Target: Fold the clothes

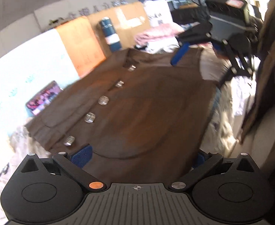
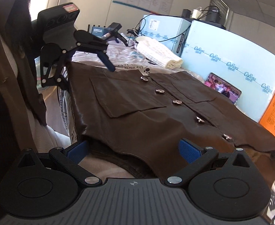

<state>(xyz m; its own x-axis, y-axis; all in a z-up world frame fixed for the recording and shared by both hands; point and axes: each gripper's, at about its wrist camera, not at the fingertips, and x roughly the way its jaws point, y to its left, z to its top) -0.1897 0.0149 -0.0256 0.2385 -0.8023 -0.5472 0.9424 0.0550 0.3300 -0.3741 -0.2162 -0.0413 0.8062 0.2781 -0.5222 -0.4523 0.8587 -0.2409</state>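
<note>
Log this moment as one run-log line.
brown vest flat, buttoned | left claw open at hem | right claw open at armhole end | fold not started

A: The brown jacket (image 2: 137, 108) looks like leather or a leather-like cloth, smooth with a soft sheen, and its buttons (image 2: 177, 102) are shiny metal

B: And the left gripper (image 1: 140, 154)?

A: Matt black plastic, a ribbed grey plate in the middle, round metal pins at the joints. The fingers (image 1: 81, 156) carry blue pads with a fine grid texture. The right gripper (image 2: 133, 150) is the same make

B: What else?

A: A folded cream towel (image 2: 160, 56) with a waffle weave, a printed cloth sheet (image 2: 122, 56) under the jacket, a phone (image 2: 223, 88) with a glossy lit screen, and brown cardboard (image 1: 122, 22), matt, with pale tape on it
</note>
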